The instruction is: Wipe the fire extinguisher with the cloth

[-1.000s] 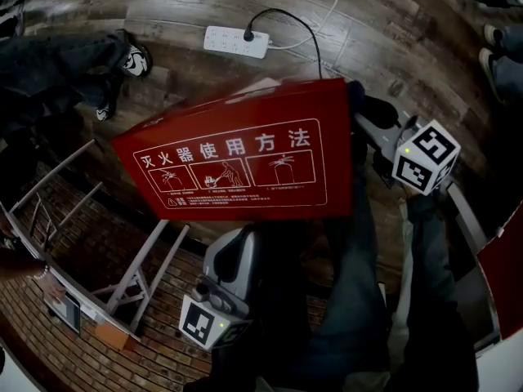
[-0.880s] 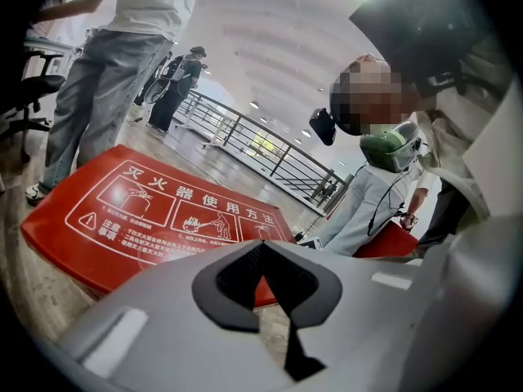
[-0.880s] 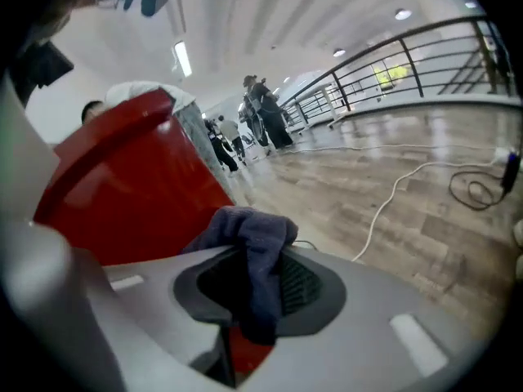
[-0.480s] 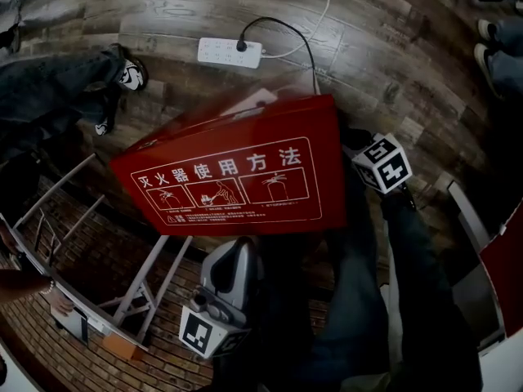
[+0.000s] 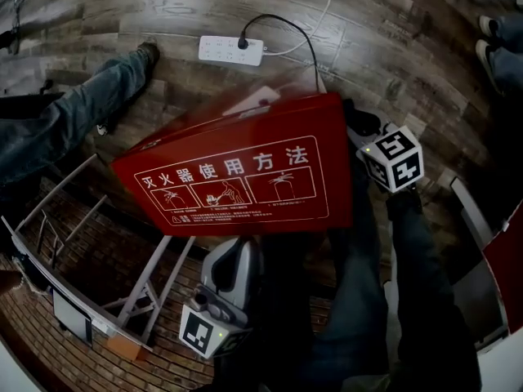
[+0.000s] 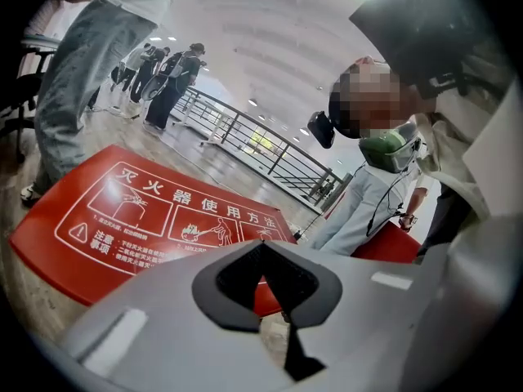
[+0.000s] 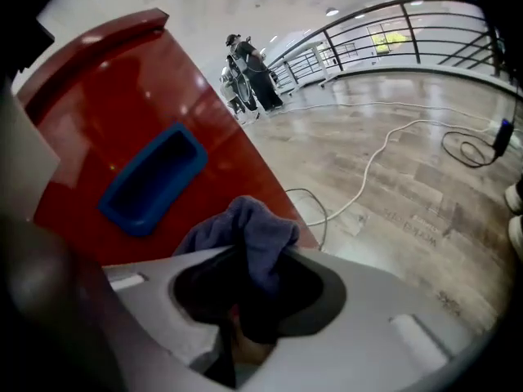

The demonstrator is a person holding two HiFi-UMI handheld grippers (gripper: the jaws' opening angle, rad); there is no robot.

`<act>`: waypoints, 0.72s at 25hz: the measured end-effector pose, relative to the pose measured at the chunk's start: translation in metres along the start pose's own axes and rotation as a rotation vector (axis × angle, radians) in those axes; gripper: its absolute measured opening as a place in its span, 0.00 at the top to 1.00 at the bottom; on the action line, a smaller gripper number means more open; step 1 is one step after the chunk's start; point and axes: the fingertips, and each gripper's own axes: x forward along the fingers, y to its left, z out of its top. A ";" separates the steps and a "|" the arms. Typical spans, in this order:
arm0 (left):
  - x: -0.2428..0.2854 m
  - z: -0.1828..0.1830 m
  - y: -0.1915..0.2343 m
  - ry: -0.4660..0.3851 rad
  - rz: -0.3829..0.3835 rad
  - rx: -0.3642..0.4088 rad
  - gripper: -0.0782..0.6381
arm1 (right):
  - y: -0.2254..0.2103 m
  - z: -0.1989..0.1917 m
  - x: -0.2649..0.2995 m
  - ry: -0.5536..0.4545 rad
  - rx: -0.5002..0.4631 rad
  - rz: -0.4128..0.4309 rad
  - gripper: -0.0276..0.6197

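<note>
Fire extinguisher box (image 5: pixel 245 174), red, with white Chinese print and three pictograms on its broad face. It stands tilted on a wooden plank floor (image 5: pixel 392 47) at the centre of the head view.

Blue recessed handle (image 7: pixel 151 188), on the box's red side panel, visible in the right gripper view.

Right gripper (image 7: pixel 245 296), at 3 o'clock of the box in the head view, beside the box's right edge. Its jaws are clamped on a cloth.

Cloth (image 7: pixel 249 235), bluish-grey, bunched, sticking out past the jaw tips close to the lower corner of the red side panel. Contact with the panel cannot be told.

Left gripper (image 6: pixel 271 288), at 6 o'clock of the box, just below the box's lower edge. Its jaws are drawn together with nothing between them, and the printed face lies ahead of it.

Power strip (image 5: pixel 232 50), white, at 12 o'clock of the box, with a black plug and a black cable (image 5: pixel 302 35) curving toward the box.

Legs in jeans (image 5: pixel 73 113), a bystander's, at 10 o'clock.

Metal frame (image 5: pixel 139 284), grey bars, at 7 o'clock, over brick-patterned flooring.

Shoes (image 5: pixel 500 43), at 2 o'clock, at the picture's edge.
</note>
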 end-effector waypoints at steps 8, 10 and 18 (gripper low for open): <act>-0.012 0.001 0.005 0.011 -0.071 0.006 0.88 | 0.090 -0.023 -0.088 -0.167 -0.089 0.026 0.80; -0.020 0.000 0.010 0.019 -0.087 0.014 0.88 | 0.111 -0.028 -0.097 -0.195 -0.035 -0.006 0.80; -0.053 0.022 0.041 0.006 -0.081 0.045 0.88 | 0.208 -0.008 -0.139 -0.265 -0.089 -0.129 0.80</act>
